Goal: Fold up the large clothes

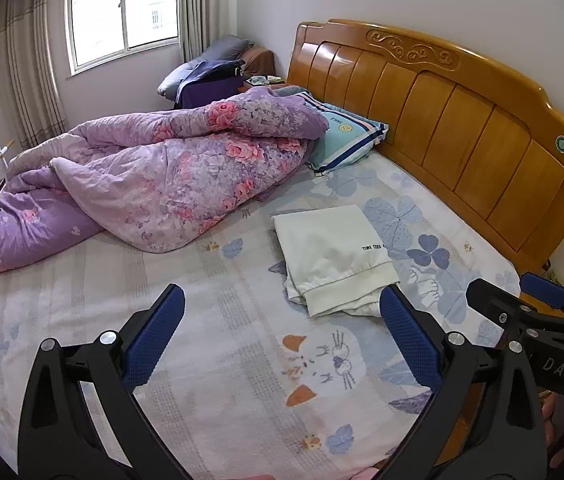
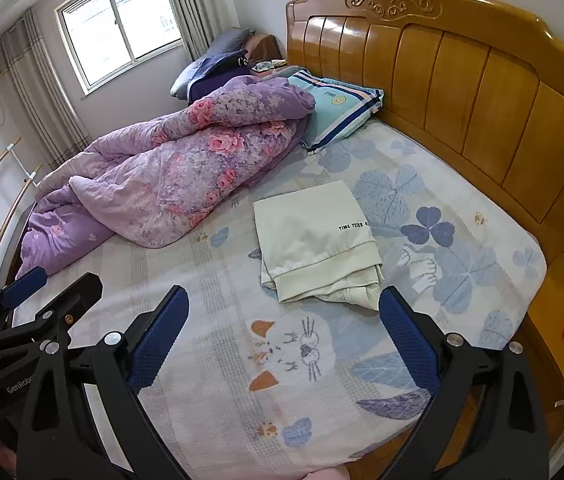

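Left wrist view: the left gripper (image 1: 282, 336) is seen above a bed, its two blue-padded fingers (image 1: 154, 336) spread wide with nothing held between them. A cream-white garment (image 1: 332, 258) is laid folded into a neat rectangle on the bed sheet (image 1: 202, 360), towards the side of the bed nearer the wooden headboard (image 1: 462, 120). A ribbed hem is shown along its near edge, and small black lettering is printed near its right edge. The garment is just beyond the fingertips and is touched by neither gripper. The right gripper (image 1: 522, 304) is seen at the right edge of this view, beside the bed.

Right wrist view: the right gripper (image 2: 284, 336) is likewise held above the sheet, its fingers (image 2: 410, 344) parted wide and empty. The garment (image 2: 314, 236) is seen ahead of it, slightly right of centre. The left gripper (image 2: 54, 284) is visible at the left edge, jaws parted.

A crumpled purple floral quilt (image 1: 154, 176) is heaped across the far left of the bed, well apart from the garment. A light blue striped pillow (image 1: 346, 140) is propped against the headboard, partly covered by the quilt. A window (image 1: 122, 12) with curtains is set in the far wall.
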Action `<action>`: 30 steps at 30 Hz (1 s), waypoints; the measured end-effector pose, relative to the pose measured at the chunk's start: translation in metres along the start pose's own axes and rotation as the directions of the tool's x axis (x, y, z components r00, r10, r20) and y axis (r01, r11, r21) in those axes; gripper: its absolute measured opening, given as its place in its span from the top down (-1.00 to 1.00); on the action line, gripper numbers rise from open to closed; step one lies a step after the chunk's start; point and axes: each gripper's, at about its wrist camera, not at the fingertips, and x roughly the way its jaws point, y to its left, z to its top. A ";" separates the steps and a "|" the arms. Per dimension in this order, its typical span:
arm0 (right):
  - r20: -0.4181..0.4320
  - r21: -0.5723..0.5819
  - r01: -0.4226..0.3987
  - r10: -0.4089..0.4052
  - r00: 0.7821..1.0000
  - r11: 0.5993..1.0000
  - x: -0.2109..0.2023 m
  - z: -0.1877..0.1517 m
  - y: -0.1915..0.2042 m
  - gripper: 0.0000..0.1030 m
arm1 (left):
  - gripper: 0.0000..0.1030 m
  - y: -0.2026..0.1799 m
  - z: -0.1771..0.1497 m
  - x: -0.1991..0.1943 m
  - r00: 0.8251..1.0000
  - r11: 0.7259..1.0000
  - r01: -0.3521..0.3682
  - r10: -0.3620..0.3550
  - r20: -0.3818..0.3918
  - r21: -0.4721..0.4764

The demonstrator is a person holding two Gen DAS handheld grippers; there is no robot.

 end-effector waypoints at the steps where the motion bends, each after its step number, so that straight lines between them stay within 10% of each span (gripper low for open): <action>1: 0.000 0.004 -0.001 0.001 1.000 1.000 -0.001 -0.001 -0.001 -0.80 | -0.90 -0.001 0.000 0.000 1.000 1.000 0.000 0.000 0.001 0.001; 30: -0.011 0.039 0.027 -0.026 1.000 0.999 -0.001 0.000 -0.012 -0.80 | -0.90 -0.005 0.006 0.012 0.999 0.999 0.036 -0.035 -0.010 0.040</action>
